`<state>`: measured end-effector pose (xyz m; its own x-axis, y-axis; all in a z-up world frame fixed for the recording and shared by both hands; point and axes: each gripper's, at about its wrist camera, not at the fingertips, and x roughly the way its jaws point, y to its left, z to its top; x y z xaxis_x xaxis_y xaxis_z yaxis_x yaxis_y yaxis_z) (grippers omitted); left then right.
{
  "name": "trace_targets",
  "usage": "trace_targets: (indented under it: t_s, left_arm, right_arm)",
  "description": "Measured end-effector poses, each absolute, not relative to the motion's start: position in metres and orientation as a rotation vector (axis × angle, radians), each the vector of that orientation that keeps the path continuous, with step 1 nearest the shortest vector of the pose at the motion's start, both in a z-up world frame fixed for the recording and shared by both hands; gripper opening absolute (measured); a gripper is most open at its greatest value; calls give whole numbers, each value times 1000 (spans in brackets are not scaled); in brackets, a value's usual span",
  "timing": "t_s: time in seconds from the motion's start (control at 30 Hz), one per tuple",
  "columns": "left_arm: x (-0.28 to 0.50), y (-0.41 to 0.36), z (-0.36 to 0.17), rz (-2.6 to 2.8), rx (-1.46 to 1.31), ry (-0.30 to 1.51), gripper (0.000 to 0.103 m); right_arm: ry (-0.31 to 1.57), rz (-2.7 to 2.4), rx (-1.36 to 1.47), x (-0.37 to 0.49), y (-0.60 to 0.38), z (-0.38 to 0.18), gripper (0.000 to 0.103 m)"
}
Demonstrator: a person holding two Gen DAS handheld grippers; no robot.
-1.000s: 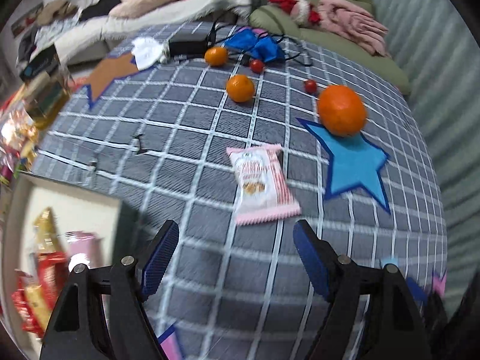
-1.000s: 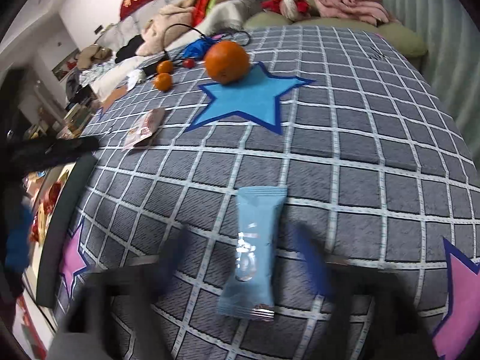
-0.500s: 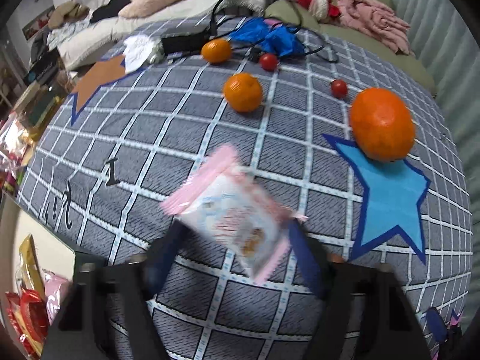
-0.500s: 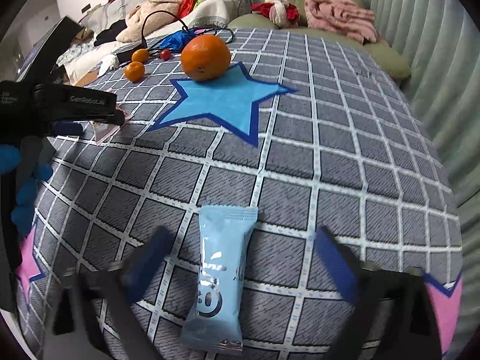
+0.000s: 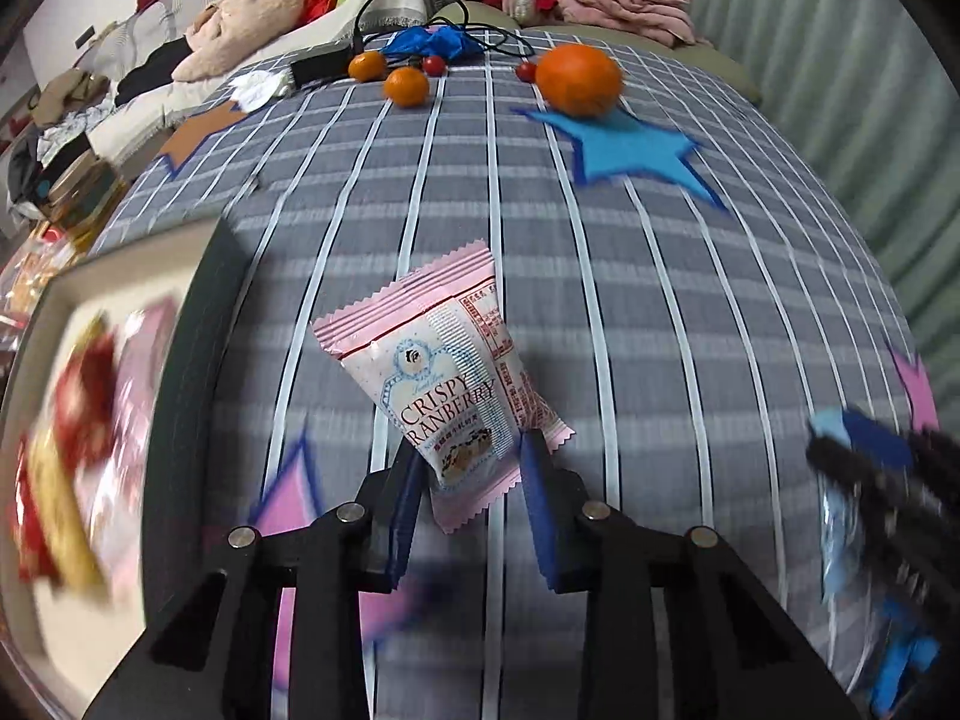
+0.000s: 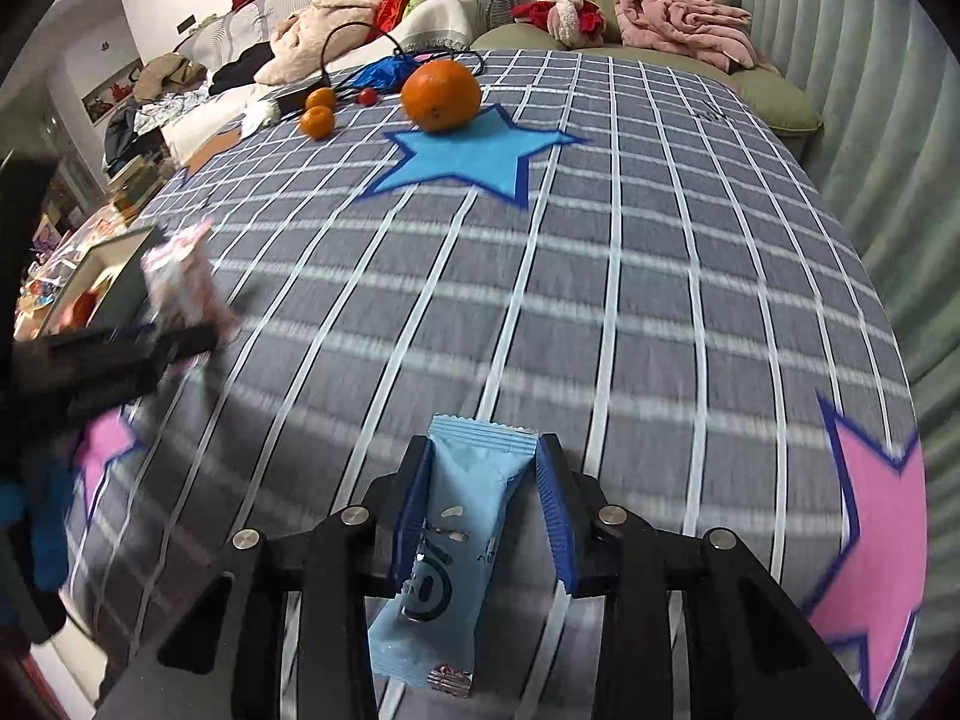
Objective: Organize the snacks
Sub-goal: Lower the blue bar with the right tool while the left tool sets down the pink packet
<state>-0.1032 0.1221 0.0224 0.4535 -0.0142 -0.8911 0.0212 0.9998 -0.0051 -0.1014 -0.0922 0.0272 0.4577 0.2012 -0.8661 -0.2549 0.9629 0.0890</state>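
A pink "Crispy Cranberry" snack packet hangs above the checked cloth, pinched at its lower end by my left gripper, whose jaws are closing on it. Just left of it stands a dark-rimmed tray with several red, gold and pink snacks inside. In the right wrist view, a light blue snack packet stands lengthwise between the blue fingers of my right gripper; its jaws are closing and the pads touch the packet's sides. The left gripper and pink packet show blurred at the left there.
A large orange sits at the tip of a blue star patch. Two small tangerines, cherry tomatoes, a blue bag and cables lie at the far edge. Behind are a sofa and piled clothes. The table drops off at right.
My left gripper closed on the pink packet, lifted it and carried it left beside the tray. My right gripper narrowed from wide open onto the blue packet.
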Motion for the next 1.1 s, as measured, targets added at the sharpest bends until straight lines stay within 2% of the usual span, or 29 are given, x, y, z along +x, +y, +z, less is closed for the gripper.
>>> trace_targets:
  t_s: [0.03,0.07,0.1,0.13,0.17,0.33,0.37,0.4,0.47,0.57,0.77,1.1]
  left_arm:
    - [-114,123,24,-2,15,1094,52]
    - [-121,126,26,18,19,1082,71]
    - [-125,129,30,32,17,1058,80]
    - [-129,131,36,49,14,1021,85]
    - [-126,134,39,58,10,1008,85]
    - [-107,134,34,74,-3,1026,86]
    - [-104,132,27,73,15,1037,86]
    - [-102,130,20,70,37,1051,86]
    - [-108,131,15,44,43,1008,89]
    - [-109,136,6,-14,5,1009,102]
    - [-112,140,12,-3,-47,1022,102]
    - [-79,166,17,246,-390,1136,102]
  right_arm:
    - [1059,281,-58,-110,-92,28,37]
    - [1058,286,-50,-116,-92,28,41]
    - [1056,283,-39,-121,-94,28,59]
    - [1052,272,-21,-125,-96,27,73]
    - [1045,253,-9,-128,-98,27,96]
    - [1048,204,21,-128,-99,22,98]
    - [1047,201,18,-127,-97,21,103]
    - [1044,190,5,-127,-93,20,103]
    - [1031,163,-56,-128,-85,16,103]
    - [980,174,-96,-134,-79,14,103]
    - [969,176,-95,-135,-80,13,103]
    - [968,176,-95,-136,-80,13,103]
